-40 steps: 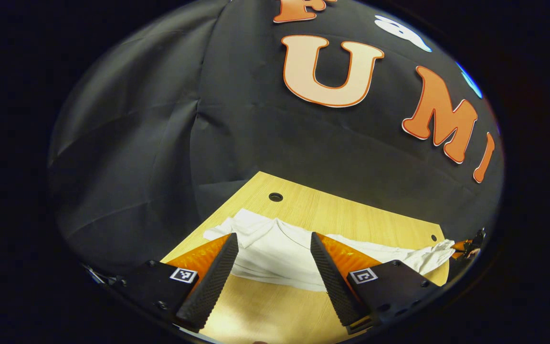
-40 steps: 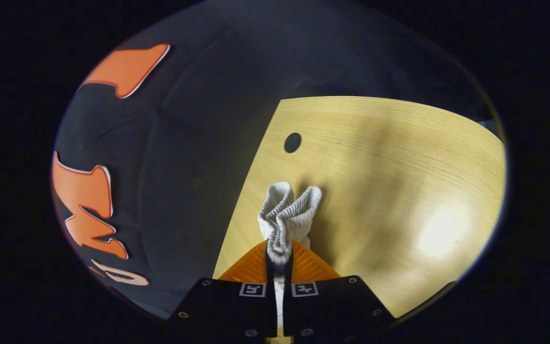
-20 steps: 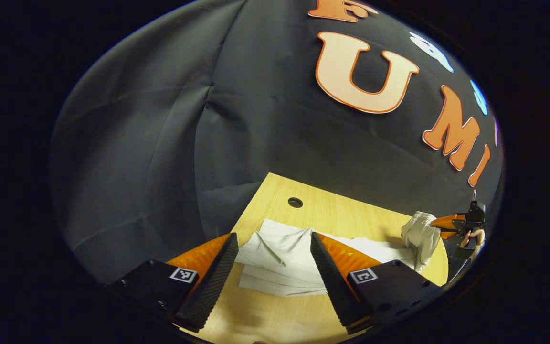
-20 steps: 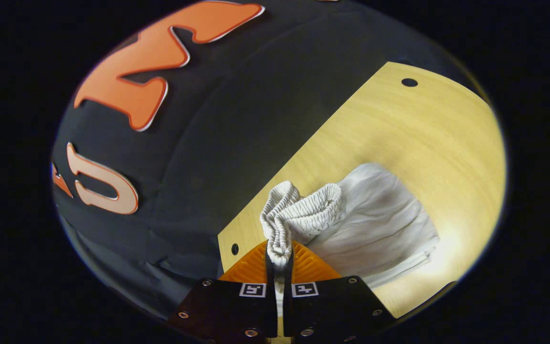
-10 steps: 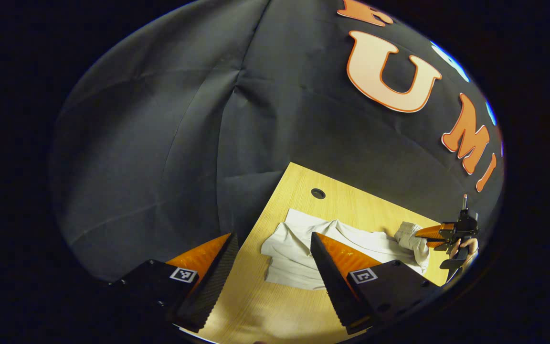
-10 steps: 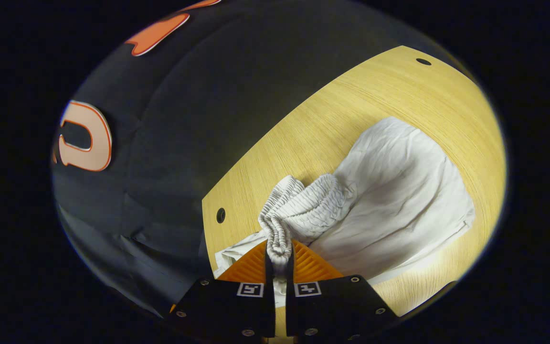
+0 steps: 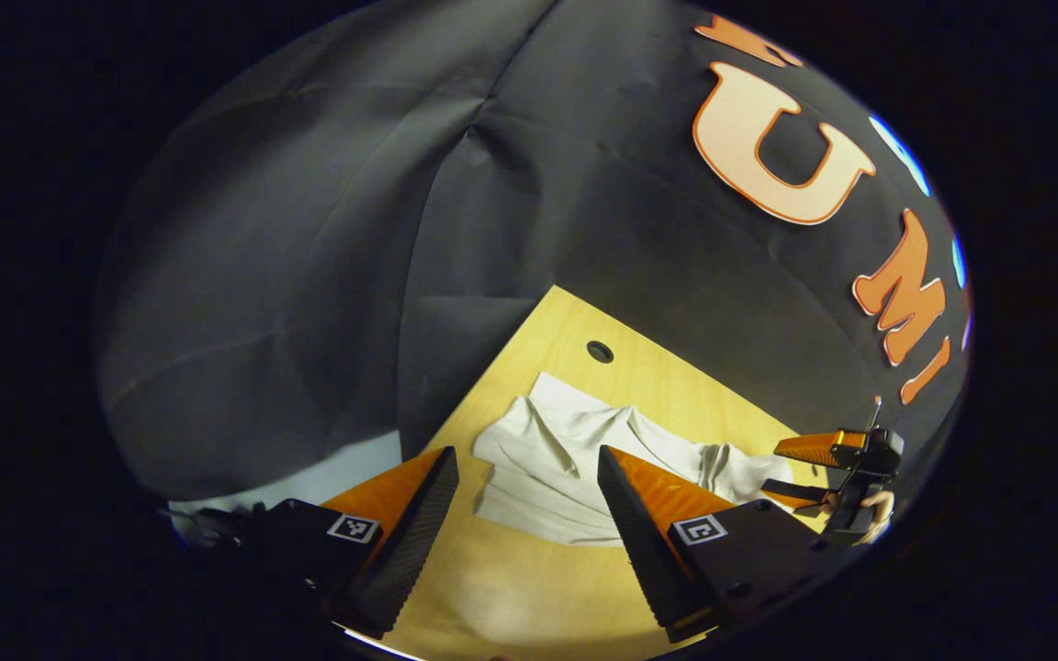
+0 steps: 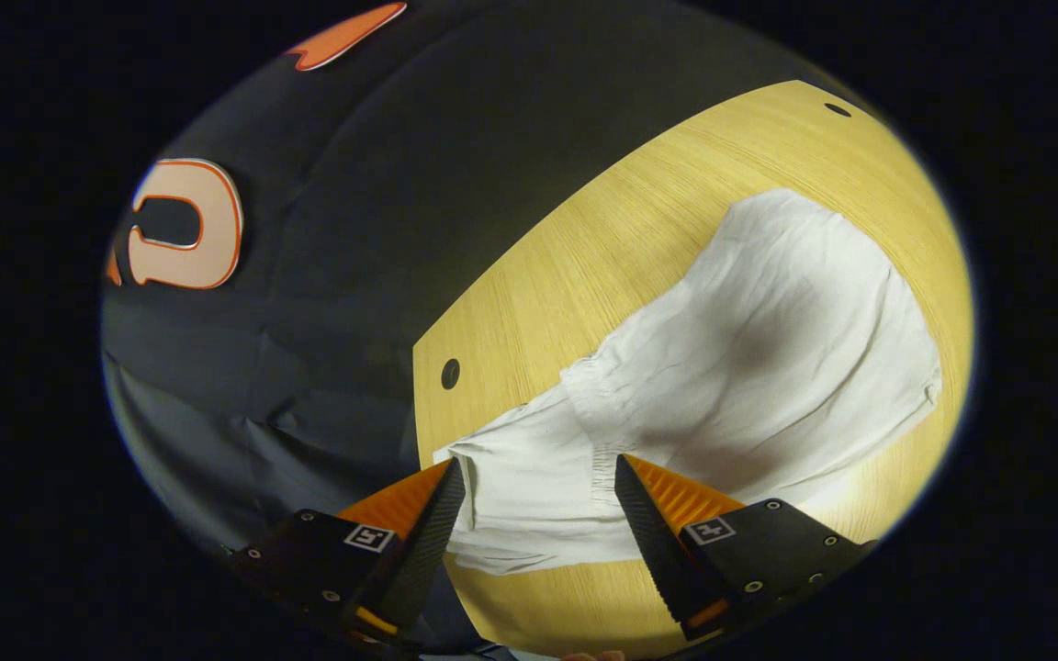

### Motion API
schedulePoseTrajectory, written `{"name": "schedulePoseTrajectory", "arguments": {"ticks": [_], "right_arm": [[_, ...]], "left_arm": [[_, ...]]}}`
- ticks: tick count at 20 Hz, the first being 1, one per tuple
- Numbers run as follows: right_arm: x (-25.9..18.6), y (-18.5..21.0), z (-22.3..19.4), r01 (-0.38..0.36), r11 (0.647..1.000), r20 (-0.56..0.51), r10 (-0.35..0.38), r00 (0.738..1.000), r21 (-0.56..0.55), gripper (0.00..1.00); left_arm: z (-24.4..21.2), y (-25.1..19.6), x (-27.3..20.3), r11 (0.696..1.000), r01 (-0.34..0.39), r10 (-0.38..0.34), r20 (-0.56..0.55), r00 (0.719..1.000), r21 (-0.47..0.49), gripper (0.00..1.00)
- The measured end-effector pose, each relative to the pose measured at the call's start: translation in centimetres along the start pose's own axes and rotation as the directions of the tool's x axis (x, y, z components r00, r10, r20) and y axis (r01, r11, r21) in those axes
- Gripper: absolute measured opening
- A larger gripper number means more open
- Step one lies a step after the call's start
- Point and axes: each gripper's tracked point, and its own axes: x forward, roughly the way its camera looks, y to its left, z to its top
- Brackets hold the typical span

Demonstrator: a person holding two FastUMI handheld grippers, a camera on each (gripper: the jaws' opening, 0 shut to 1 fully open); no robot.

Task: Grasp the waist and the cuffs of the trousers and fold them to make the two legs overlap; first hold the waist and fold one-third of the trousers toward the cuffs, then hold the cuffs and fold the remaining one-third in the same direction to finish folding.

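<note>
White trousers [image 8: 768, 340] lie on the wooden table [image 8: 584, 239], with the gathered waist [image 8: 584, 397] folded over onto the legs. My right gripper [image 8: 538, 464] hangs open just above the near end of the cloth, holding nothing. In the left gripper view the trousers [image 7: 547, 459] lie rumpled ahead of my left gripper [image 7: 526, 459], which is open and raised off the table. The right gripper [image 7: 770, 466] also appears there at the far right end of the cloth, jaws apart, with a hand [image 7: 878, 503] behind it.
The table has small round holes [image 8: 449, 373] [image 7: 599, 351] near its back edge, which meets the black cloth wall [image 7: 354, 229]. Bare wood [image 7: 511, 588] shows in front of the trousers. A pale patch of floor [image 7: 336, 470] shows beside the table's left edge.
My right gripper carried the waist over the legs, laid it down and opened. My left gripper stayed open and drew back from the trousers.
</note>
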Motion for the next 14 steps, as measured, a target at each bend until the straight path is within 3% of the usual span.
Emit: {"name": "schedulePoseTrajectory", "arguments": {"ticks": [2, 8, 11, 14], "right_arm": [[-1.0, 1.3, 0.0, -0.061, 0.998, 0.014, 0.061, 0.998, -0.019, 0.98], [-3.9, -1.0, 0.5, -0.010, 0.990, 0.039, 0.016, 0.999, -0.144, 0.98], [-5.5, -2.4, 0.3, 0.013, 0.984, 0.029, -0.008, 1.000, -0.180, 0.98], [-6.9, -2.5, 0.5, -0.024, 0.995, 0.020, 0.026, 0.999, -0.093, 0.98]], "left_arm": [[-2.4, -1.1, 0.8, 0.997, 0.030, -0.034, -0.052, 0.998, -0.065, 1.00], [-8.2, -0.8, 3.4, 0.956, 0.019, -0.068, -0.160, 0.985, -0.294, 1.00], [-9.6, -0.7, 4.1, 0.891, 0.034, -0.126, -0.175, 0.976, -0.452, 1.00], [-9.9, -0.7, 5.8, 0.815, 0.064, -0.177, -0.141, 0.974, -0.575, 1.00]]}}
